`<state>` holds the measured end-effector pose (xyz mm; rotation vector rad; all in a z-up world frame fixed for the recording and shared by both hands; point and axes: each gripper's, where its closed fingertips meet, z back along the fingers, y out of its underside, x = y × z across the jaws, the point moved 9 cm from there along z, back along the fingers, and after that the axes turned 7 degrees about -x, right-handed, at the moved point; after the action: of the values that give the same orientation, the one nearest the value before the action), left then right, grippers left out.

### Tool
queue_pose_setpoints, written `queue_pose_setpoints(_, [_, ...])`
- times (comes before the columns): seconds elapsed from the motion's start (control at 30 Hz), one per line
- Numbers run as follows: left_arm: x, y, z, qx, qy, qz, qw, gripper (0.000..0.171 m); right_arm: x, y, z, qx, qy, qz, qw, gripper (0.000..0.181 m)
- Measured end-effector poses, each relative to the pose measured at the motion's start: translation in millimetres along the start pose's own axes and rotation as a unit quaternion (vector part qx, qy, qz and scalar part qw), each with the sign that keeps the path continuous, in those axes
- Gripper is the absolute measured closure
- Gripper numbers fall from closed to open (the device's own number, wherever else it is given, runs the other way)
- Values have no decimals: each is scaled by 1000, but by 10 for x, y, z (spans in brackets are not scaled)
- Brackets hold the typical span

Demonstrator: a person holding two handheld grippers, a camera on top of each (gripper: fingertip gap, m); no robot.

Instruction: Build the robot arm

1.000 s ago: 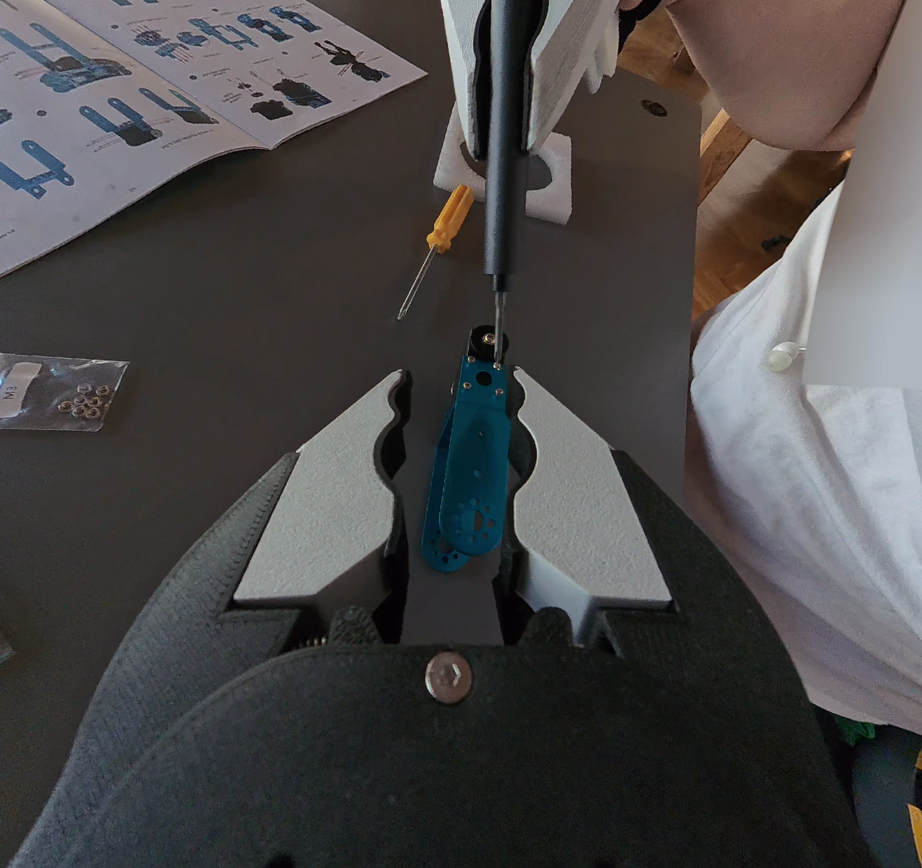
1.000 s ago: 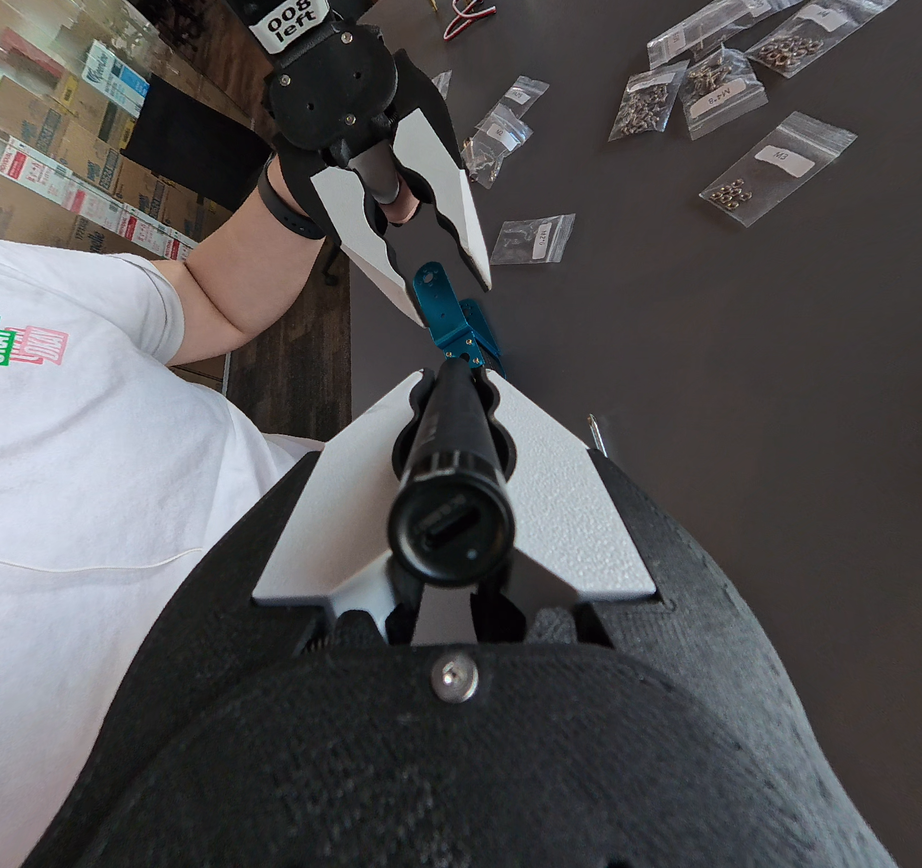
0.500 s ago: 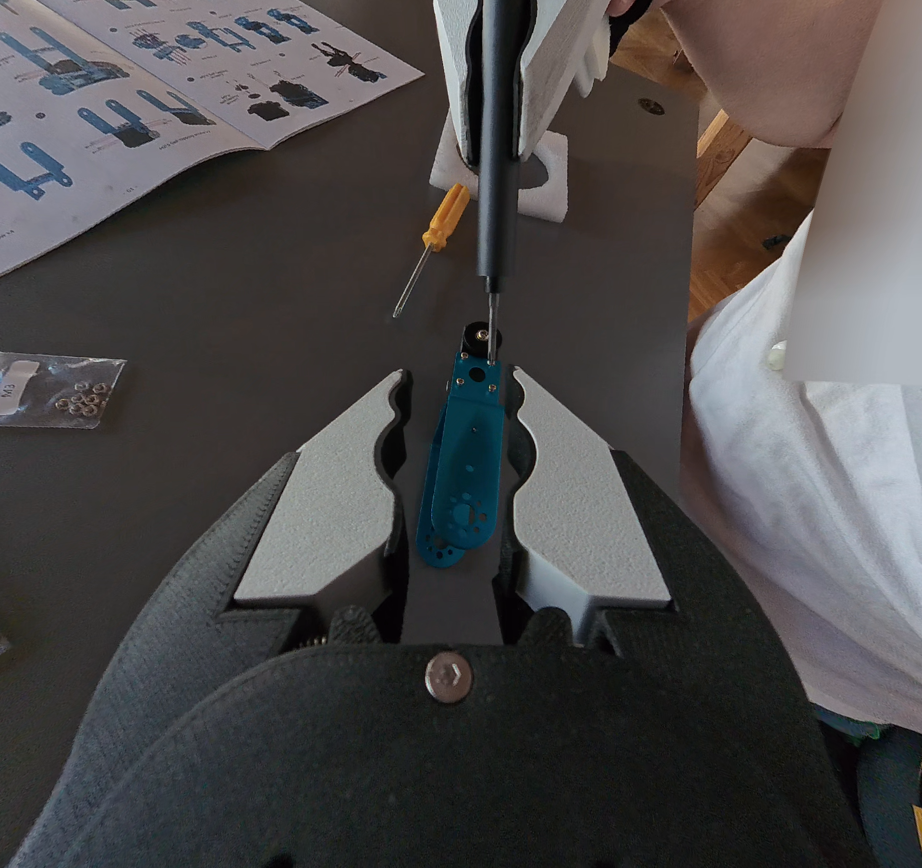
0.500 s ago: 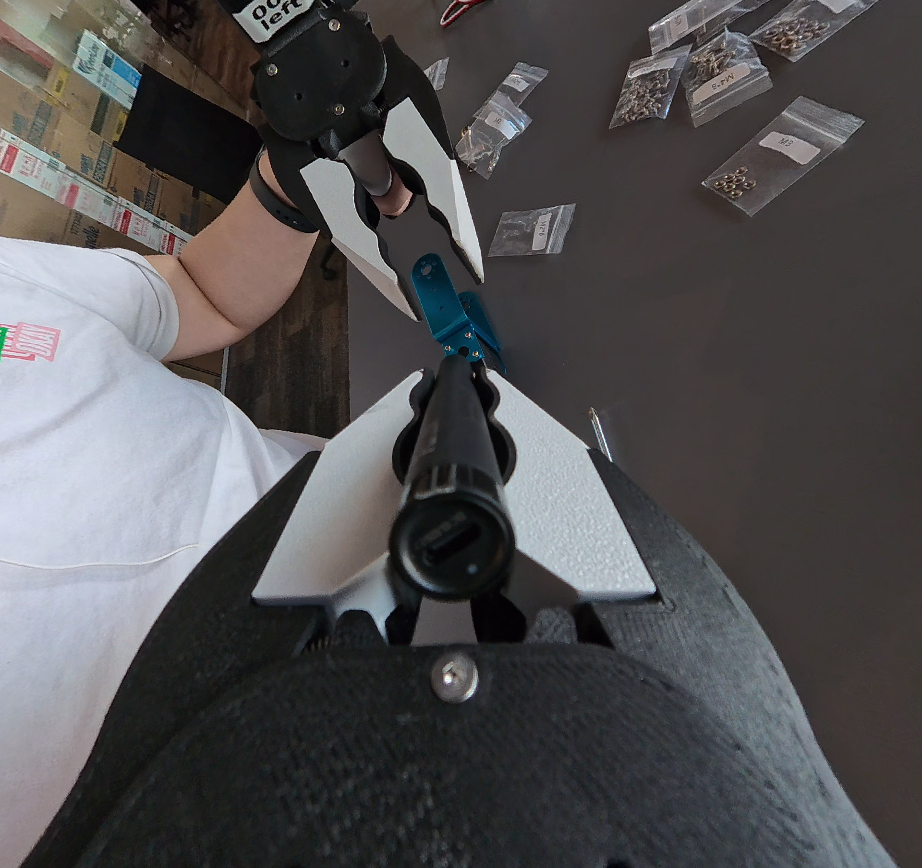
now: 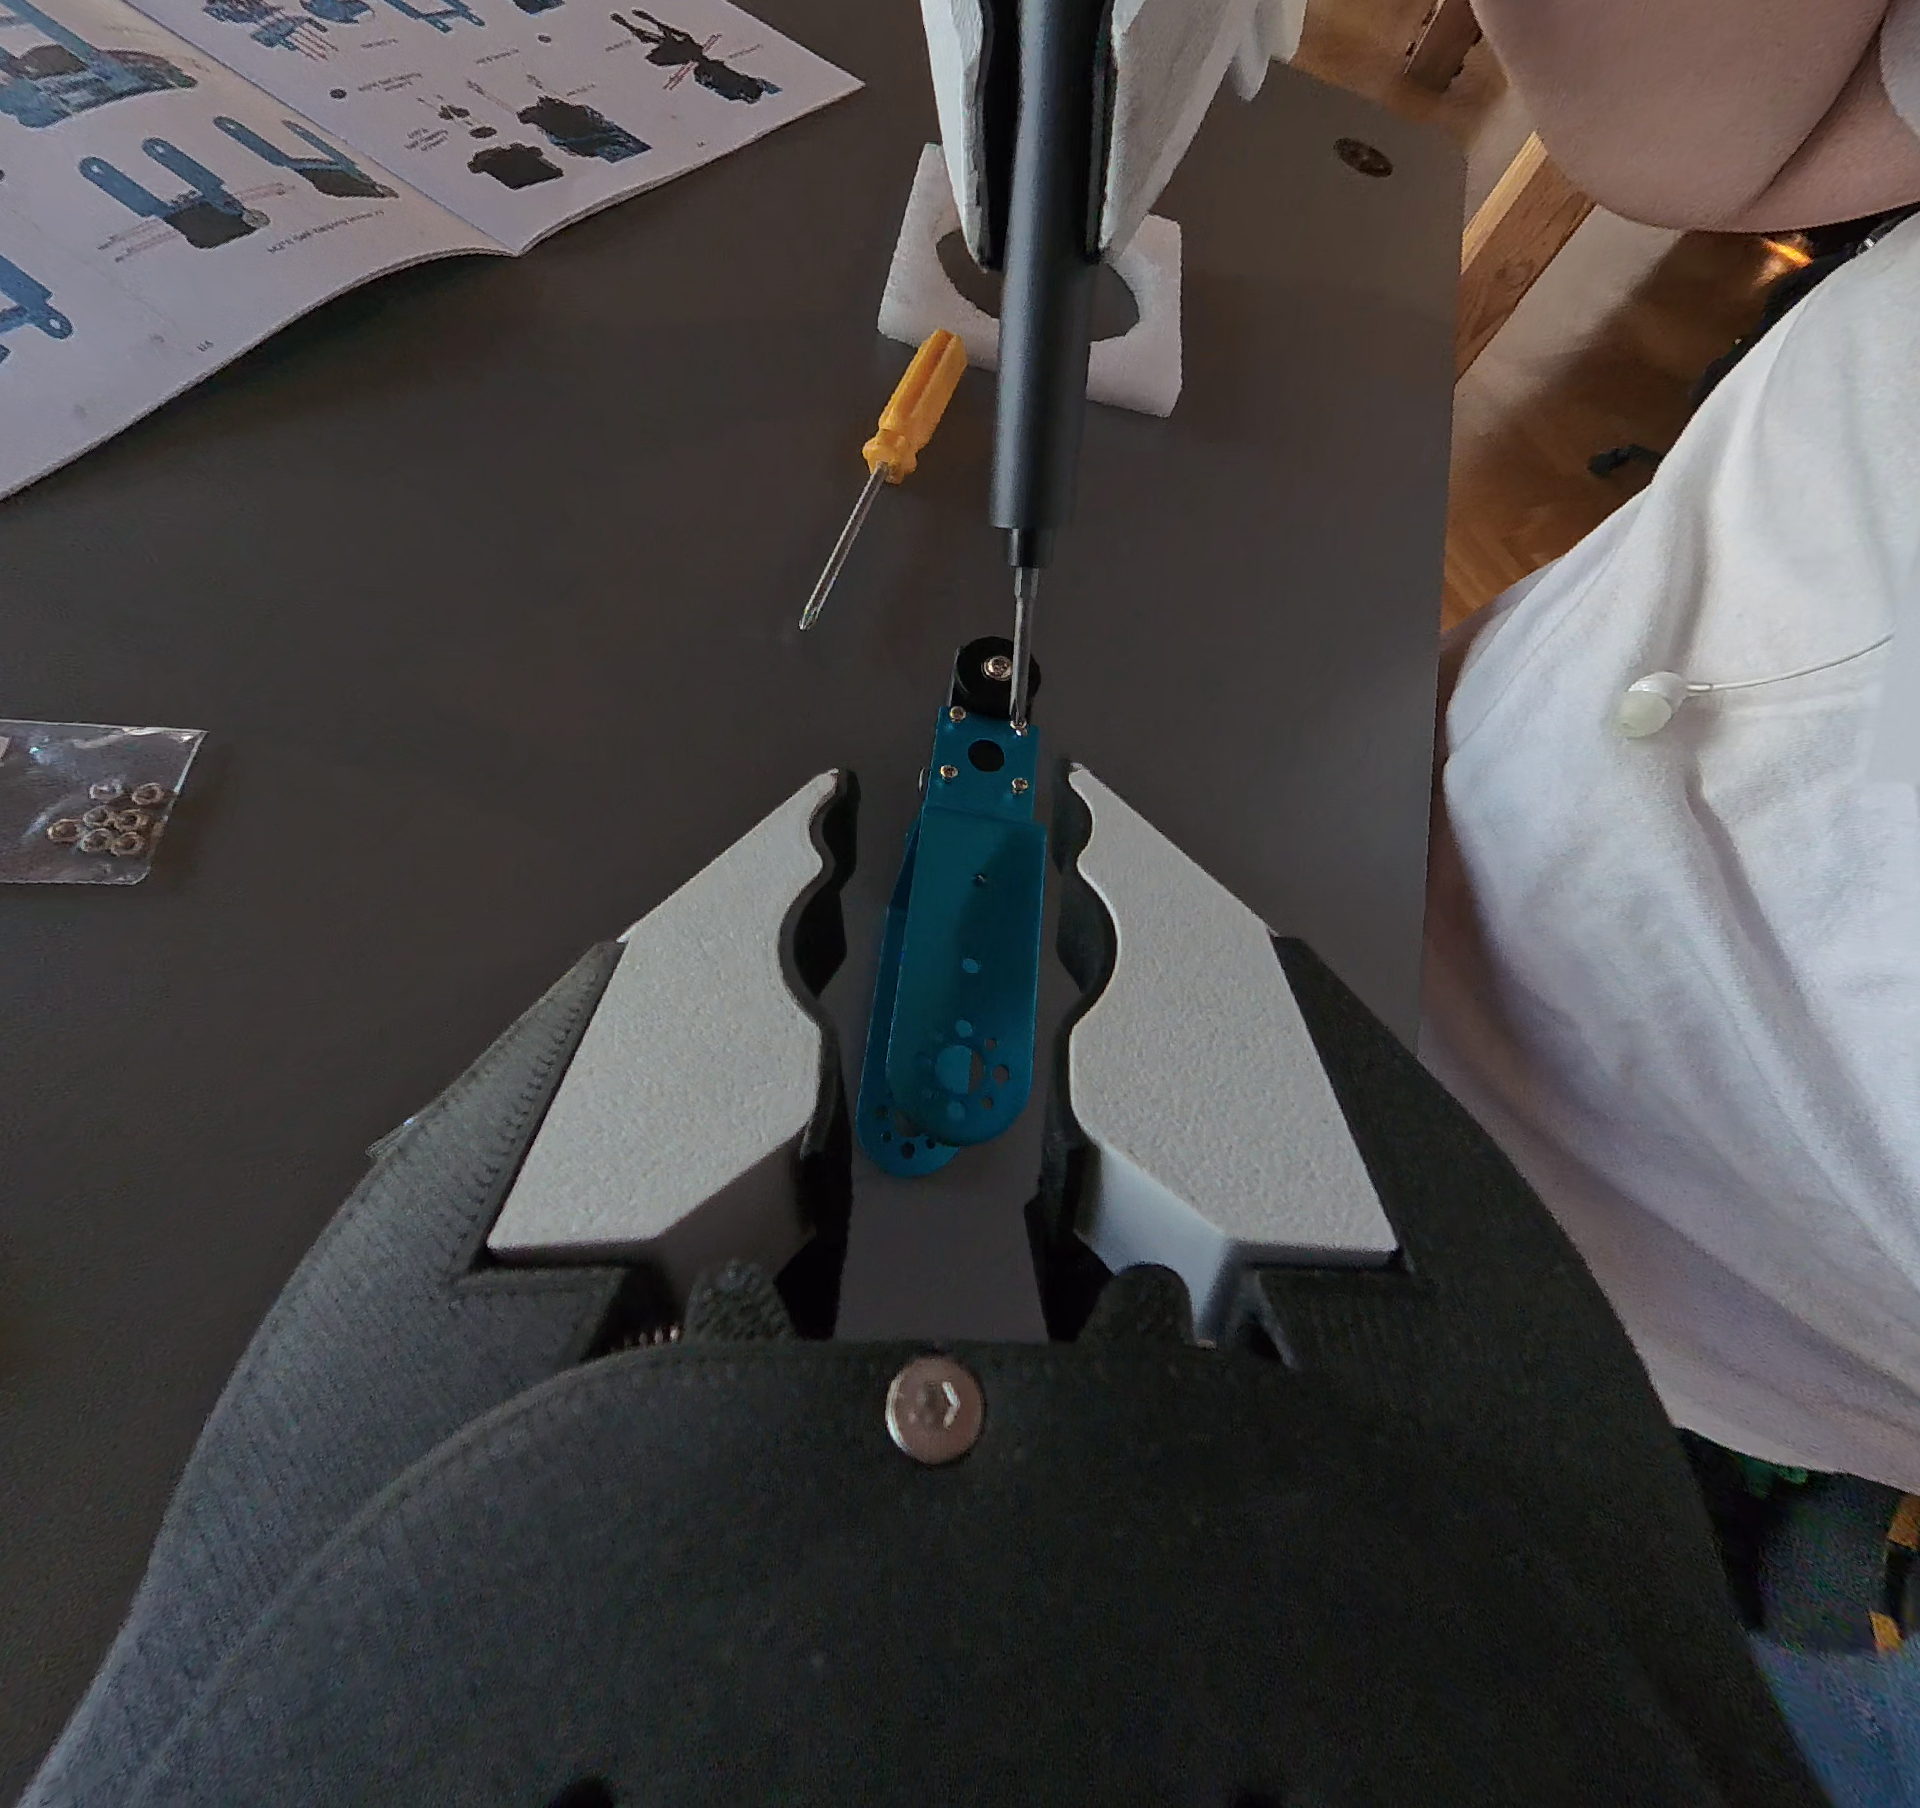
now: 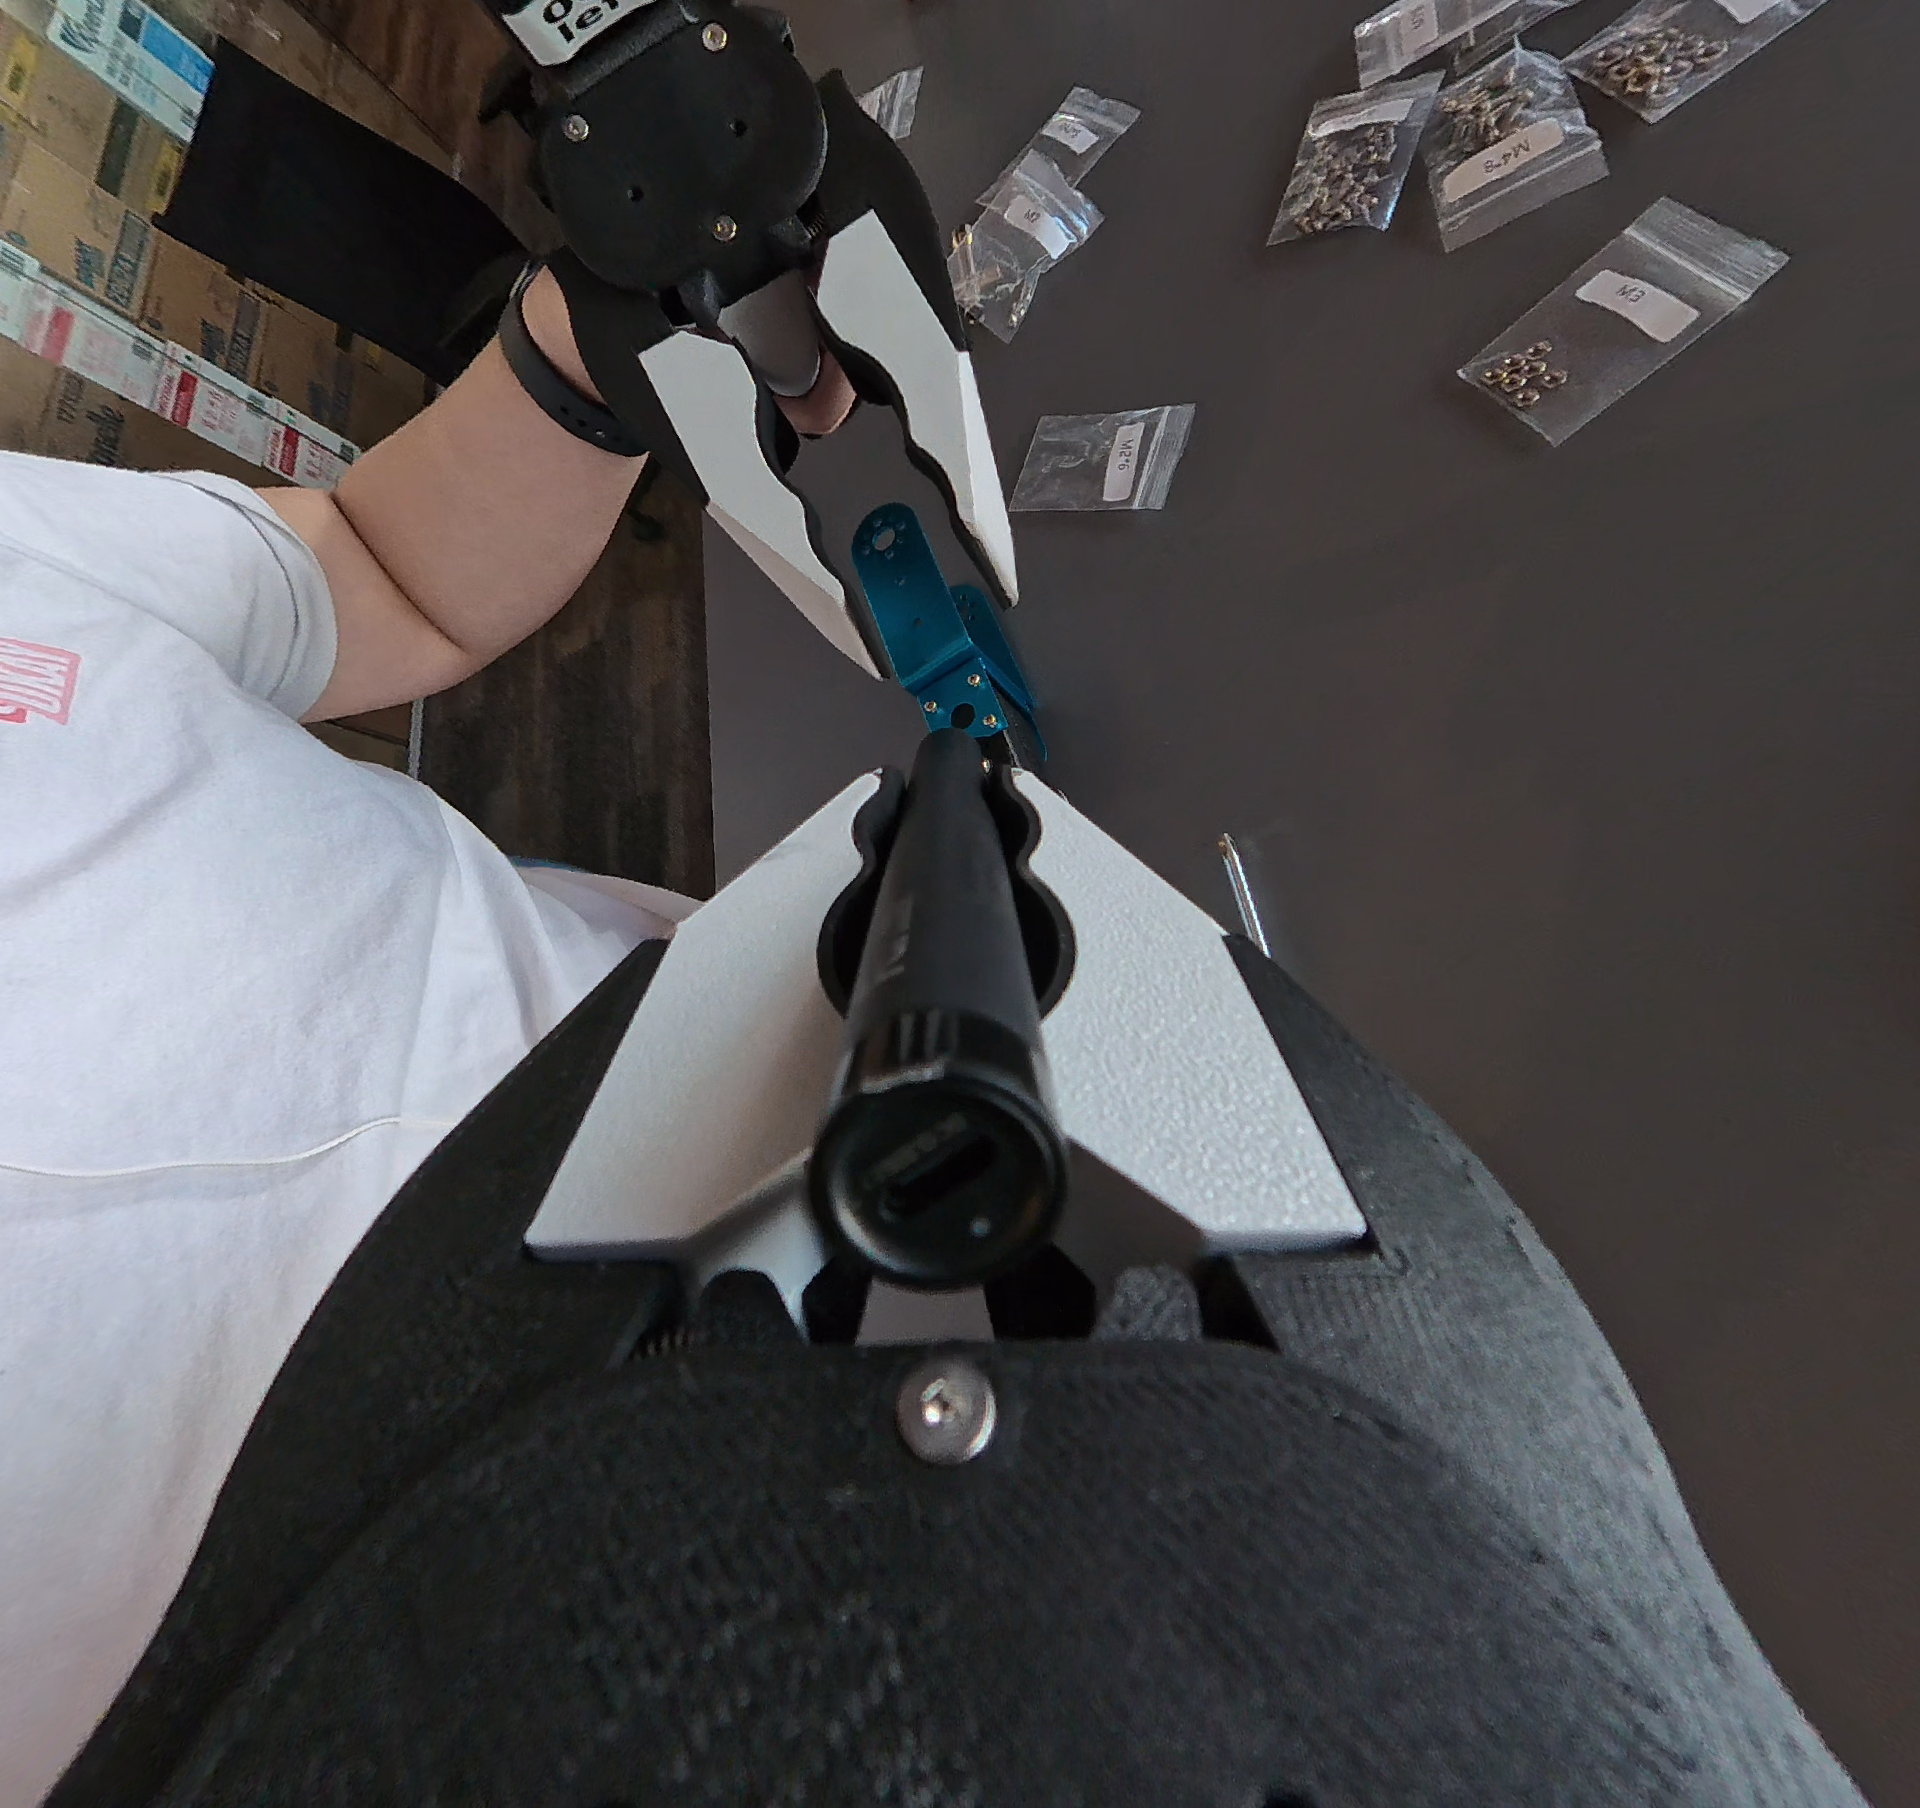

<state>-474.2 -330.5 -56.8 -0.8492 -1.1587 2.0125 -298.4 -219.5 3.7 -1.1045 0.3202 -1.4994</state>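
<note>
Spanning both views: dark table (image 5: 520, 532), person in a white shirt (image 5: 1662, 927) at its edge.

Open instruction booklet (image 5: 343, 96) lies at the far left of the left wrist view, well apart from the work.

Left gripper (image 5: 951, 787): released, fingers spread either side of a blue metal bracket (image 5: 966, 937). Bracket sits between the fingers; contact with the pads can't be told from either view. Right wrist view shows the same: left gripper (image 6: 935, 636) straddling the bracket (image 6: 914, 615), which stands on the table near its edge.

Right gripper (image 6: 948, 776): clenched on a black electric screwdriver (image 6: 940, 958), body running along the fingers. In the left wrist view the screwdriver (image 5: 1039, 304) comes down from the top, bit tip on a screw at the far right corner of the bracket's end plate. A black round part (image 5: 982, 678) with a screw in its centre sits just beyond that plate.

White foam block (image 5: 1039, 304) lies behind the screwdriver. Yellow-handled screwdriver (image 5: 883, 480) lies flat on the table, just left of the black one, untouched.

Small zip bags of hardware (image 6: 1621, 314) are scattered across the table on the far side; one bag of nuts (image 5: 94, 802) is off to the left gripper's left.
</note>
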Motion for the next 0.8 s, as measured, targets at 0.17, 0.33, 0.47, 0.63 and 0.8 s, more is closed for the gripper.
queue_pose_setpoints(0.17, [-7, 14, -21, 9, 1, -5, 1000, 135, 32, -32, -8, 17, 2, 9, 1000, 162])
queue_pose_setpoints(0.33, [-5, 19, -33, 10, 2, -6, 1000, 135, 53, -68, -23, 29, 6, 19, 999, 162])
queue_pose_setpoints(0.47, [0, 29, -43, 13, 2, -6, 1000, 135, 85, -100, -36, 36, 13, 34, 999, 162])
queue_pose_setpoints(0.63, [-4, 50, -65, 20, 6, -8, 1000, 136, 132, -150, -60, 57, 22, 55, 997, 162])
queue_pose_setpoints(0.8, [-5, 62, -83, 24, 8, -11, 1000, 137, 170, -214, -97, 76, 24, 73, 994, 162])
